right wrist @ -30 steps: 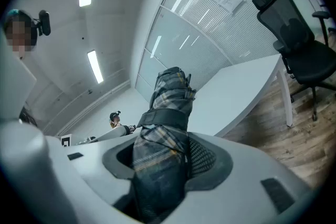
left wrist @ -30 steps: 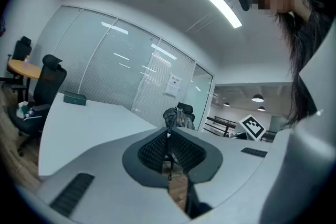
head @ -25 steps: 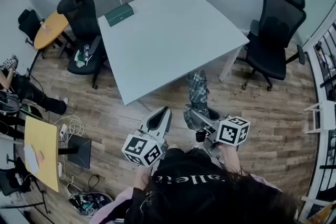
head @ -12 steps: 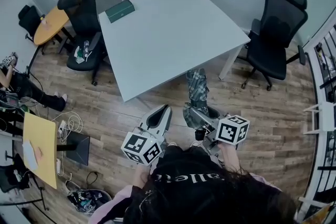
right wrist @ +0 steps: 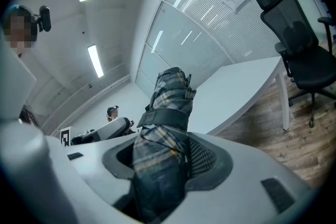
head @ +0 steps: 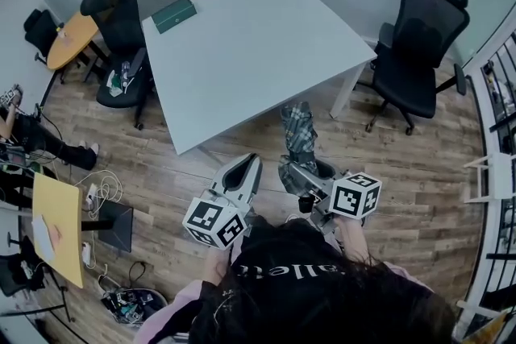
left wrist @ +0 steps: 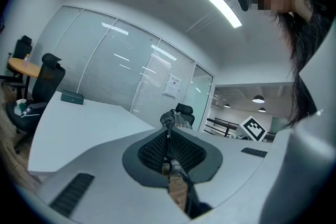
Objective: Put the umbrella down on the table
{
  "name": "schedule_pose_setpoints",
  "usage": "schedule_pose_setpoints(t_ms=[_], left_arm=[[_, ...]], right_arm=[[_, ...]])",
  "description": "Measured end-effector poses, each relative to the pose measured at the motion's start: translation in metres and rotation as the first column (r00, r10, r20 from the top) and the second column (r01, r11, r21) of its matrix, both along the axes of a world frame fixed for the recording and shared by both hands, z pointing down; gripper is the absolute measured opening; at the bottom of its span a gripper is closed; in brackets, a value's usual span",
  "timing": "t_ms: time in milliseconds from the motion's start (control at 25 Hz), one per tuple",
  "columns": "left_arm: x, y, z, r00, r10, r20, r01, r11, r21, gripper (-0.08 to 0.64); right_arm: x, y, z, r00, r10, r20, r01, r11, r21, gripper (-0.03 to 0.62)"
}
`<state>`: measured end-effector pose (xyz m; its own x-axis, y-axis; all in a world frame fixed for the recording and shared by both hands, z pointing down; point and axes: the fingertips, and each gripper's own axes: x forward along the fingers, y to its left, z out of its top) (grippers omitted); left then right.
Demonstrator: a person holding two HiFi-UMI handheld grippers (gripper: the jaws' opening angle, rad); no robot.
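Two grippers near table (head: 242,44) edge. Right gripper (head: 301,175) squeezes folded umbrella (head: 298,134), long end aimed at table, ready to lay down. Left gripper (head: 244,167) pinched shut, empty, off to side, out of way.

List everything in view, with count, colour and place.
table: 1, white, centre of the room
box: 1, green, on the table's far left corner
office chairs: 3, black, one right of the table, two left
round table: 1, orange, far left
umbrella: 1, grey plaid, folded, above the floor, short of the table
left gripper: 1, grey, shut, empty
right gripper: 1, grey, shut on the umbrella
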<state>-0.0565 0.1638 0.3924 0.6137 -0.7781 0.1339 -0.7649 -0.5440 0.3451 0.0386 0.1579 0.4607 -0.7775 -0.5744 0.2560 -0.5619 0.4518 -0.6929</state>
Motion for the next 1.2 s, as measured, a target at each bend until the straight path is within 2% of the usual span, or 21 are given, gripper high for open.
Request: schedule_pose_setpoints(t_ms=[280,600,880,1200], left_arm=[[0.032,-0.002,0.012,1.0,-0.003,-0.014,0.002,1.0,-0.022,0.028],[0.045,-0.025,0.013,1.0,-0.009,0.01,0.009,0.999,-0.031,0.028],[0.034,-0.062,0.025,0.999,-0.019,0.033,0.02,0.999,-0.043,0.028],[0.006,-0.147,0.028,0.999,-0.014,0.04,0.016,0.999,-0.048,0.028]], right_arm=[[0.03,-0.004,0.012,1.0,-0.006,-0.013,0.006,1.0,-0.014,0.227],[0.048,-0.029,0.017,1.0,0.01,0.002,-0.01,0.999,-0.031,0.227],[0.043,-0.067,0.027,1.0,0.017,0.01,-0.016,0.999,-0.042,0.227],[0.022,-0.151,0.031,0.999,0.036,-0.008,-0.037,0.997,-0.062,0.227]])
